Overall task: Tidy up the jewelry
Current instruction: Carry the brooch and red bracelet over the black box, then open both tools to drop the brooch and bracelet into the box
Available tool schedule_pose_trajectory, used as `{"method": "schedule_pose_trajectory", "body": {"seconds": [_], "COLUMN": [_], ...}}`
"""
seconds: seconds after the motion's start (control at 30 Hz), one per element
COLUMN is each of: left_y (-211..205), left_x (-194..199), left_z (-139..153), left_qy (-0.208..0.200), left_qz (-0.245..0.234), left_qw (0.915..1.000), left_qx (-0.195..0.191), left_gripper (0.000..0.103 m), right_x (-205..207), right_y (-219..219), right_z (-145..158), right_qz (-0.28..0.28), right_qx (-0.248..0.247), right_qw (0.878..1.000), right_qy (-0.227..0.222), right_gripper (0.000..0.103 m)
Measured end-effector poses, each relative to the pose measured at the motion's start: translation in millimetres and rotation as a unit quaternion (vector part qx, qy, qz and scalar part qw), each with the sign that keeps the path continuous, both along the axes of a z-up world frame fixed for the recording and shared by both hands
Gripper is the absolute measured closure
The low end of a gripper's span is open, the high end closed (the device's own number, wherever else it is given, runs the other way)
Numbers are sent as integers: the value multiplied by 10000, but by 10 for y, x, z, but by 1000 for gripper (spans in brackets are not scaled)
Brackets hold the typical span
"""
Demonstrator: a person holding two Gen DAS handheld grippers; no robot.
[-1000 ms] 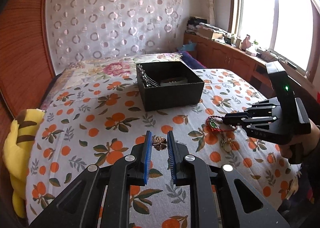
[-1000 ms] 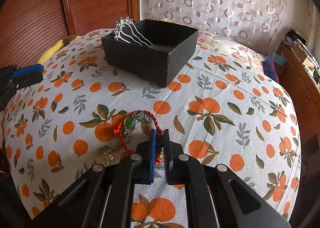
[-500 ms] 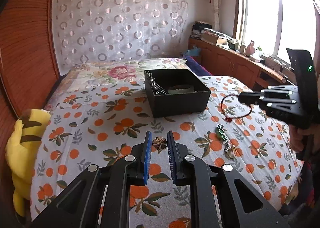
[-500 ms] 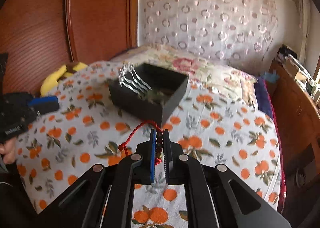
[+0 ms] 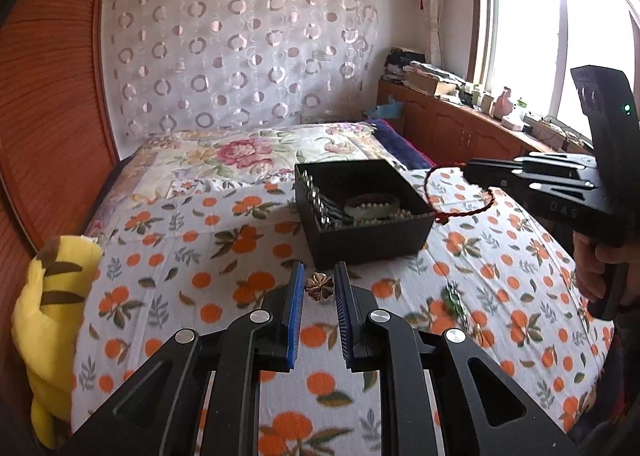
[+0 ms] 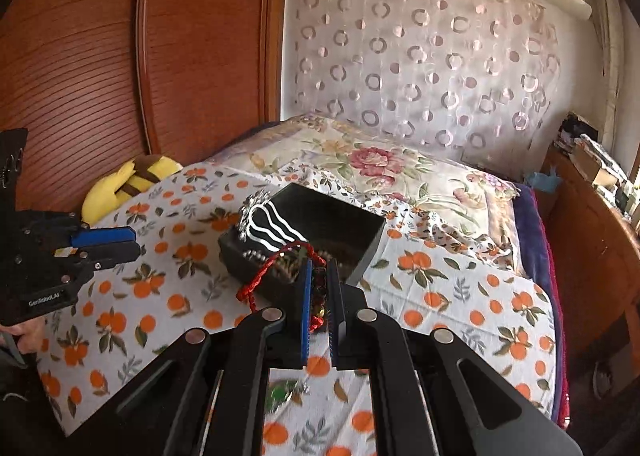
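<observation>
Bedspread below, bracelet (image 6: 280,276) between fingers (image 6: 306,304)

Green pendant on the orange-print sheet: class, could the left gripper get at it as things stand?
Probably not yet. The way to the green pendant looks free, but the left gripper already holds a flower brooch between its fingers.
</observation>
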State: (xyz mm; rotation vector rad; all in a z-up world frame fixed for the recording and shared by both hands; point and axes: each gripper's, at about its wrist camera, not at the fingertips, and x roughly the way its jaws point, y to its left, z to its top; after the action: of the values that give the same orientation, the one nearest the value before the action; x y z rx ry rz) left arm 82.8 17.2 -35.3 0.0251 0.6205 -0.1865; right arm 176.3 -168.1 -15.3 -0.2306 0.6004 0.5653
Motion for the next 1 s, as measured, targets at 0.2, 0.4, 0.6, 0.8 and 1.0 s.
{"method": "schedule_pose_trajectory", "body": {"seconds": [0.2, 0.4, 0.6, 0.8, 1.0], "left_y": [-68, -130, -214, -322, -387], "left_x": [282, 637, 950, 1217, 1421], "left_z": [137, 209, 228, 180, 109], "left_qy": [-65, -18, 73, 214, 337], "left_qz": [-62, -117, -177, -233, -276], "left_qw": [10000, 9999, 9998, 9995, 9990], "left_qx": [-39, -29, -31, 13, 26], "left_gripper": [89, 89, 89, 89, 89], "right_x": [313, 593, 780, 866, 898], "right_y": [70, 151, 118, 11, -47], "right_z": [-51, -234, -340, -312, -297], "right_qz": [82, 203, 321, 414, 405], "right_qx": [141, 194, 370, 386, 407], "right_qw": [9998, 9988, 9966, 9956, 9955], "right_qy": [122, 392, 656, 753, 748], "right_gripper": [95, 94, 94, 84, 84]}}
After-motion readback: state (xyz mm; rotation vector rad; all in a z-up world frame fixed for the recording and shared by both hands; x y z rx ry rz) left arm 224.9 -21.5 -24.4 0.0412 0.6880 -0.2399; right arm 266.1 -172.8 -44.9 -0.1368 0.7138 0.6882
